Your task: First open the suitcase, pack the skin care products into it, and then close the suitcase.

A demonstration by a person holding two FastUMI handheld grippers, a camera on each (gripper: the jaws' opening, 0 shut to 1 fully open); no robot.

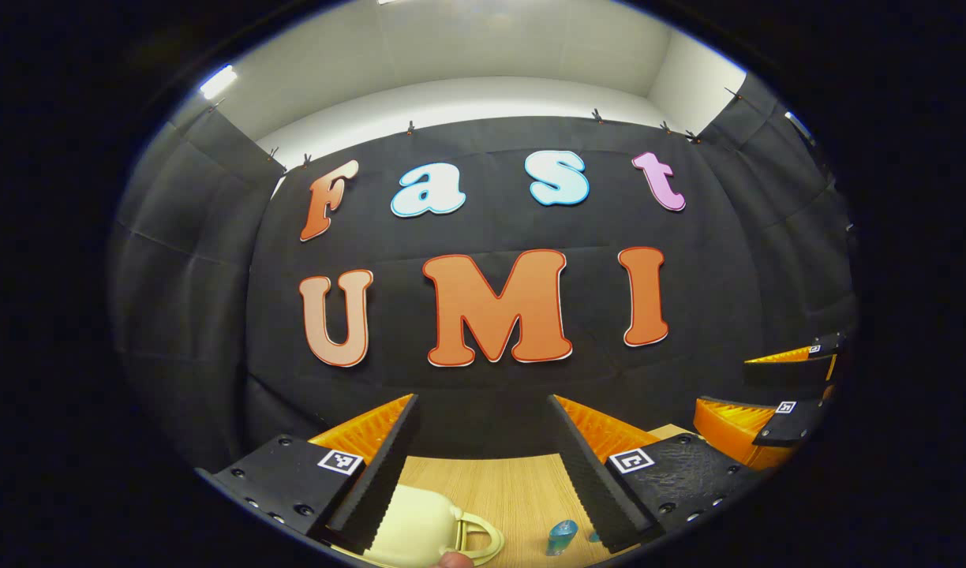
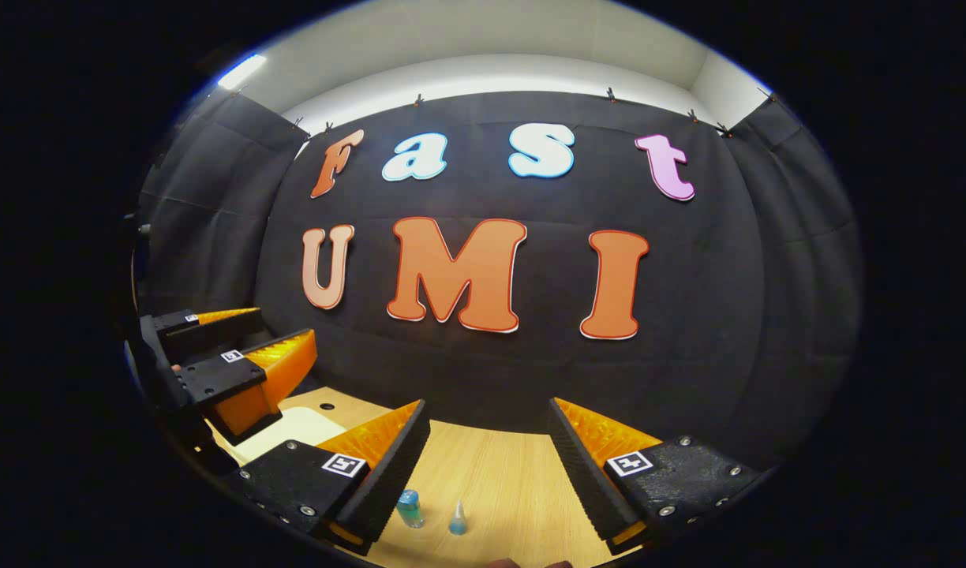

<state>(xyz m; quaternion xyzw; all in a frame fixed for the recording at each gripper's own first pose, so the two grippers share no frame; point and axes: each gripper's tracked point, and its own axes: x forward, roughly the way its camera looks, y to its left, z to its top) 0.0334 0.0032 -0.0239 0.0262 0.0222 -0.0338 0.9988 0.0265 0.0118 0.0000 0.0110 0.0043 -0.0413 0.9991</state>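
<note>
Left hand-held gripper wide open, empty, above pale wooden bench. Cream hard-shell suitcase with loop handle at near edge. Small blue bottle beside. Right hand-held gripper wide open, empty; clear dropper bottle near.

On the light wooden table, the cream hard-shell suitcase lay left of the small blue bottle; a clear dropper bottle stood just beside it.
</note>
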